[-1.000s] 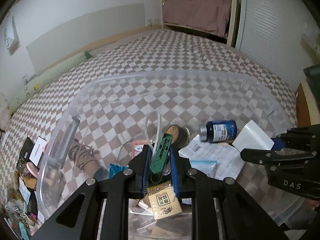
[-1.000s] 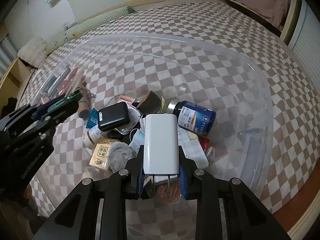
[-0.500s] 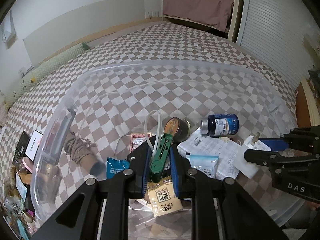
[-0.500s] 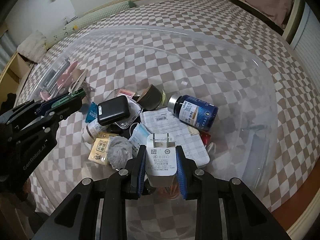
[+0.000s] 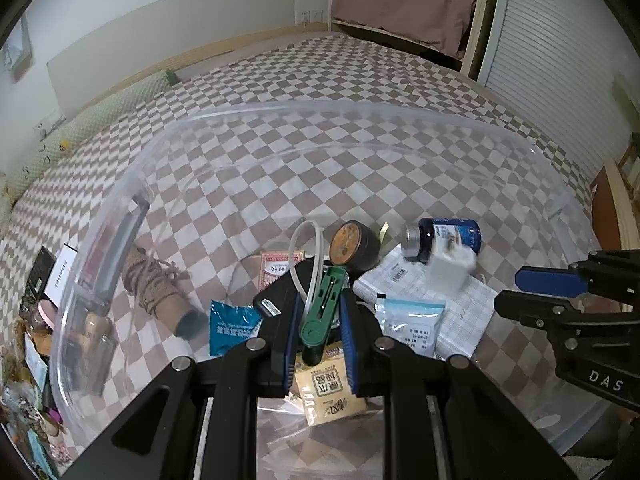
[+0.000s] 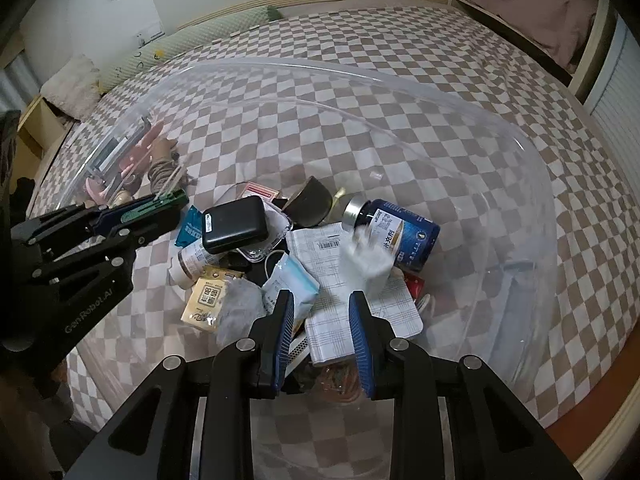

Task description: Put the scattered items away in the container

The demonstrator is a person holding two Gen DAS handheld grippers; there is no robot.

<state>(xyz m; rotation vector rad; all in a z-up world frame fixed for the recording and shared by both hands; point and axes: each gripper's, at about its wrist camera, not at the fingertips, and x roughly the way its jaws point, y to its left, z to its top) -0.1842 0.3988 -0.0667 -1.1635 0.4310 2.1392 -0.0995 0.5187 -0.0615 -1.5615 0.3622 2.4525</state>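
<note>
Resting on a checkered bedspread [image 5: 320, 80] (pale walls), left jaws grip a green clip [image 5: 322, 304]; right jaws gape empty.

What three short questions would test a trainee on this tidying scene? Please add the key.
1. True or false: the right tongs are open and hold nothing.
2. What do the left tongs grip? A) a green tool B) a spoon C) a red cup
3. Fill the gap: in the right wrist view, the blurred white charger shows just beside the ____ bottle.

Key: 1 true; 2 A; 3 blue.
</note>
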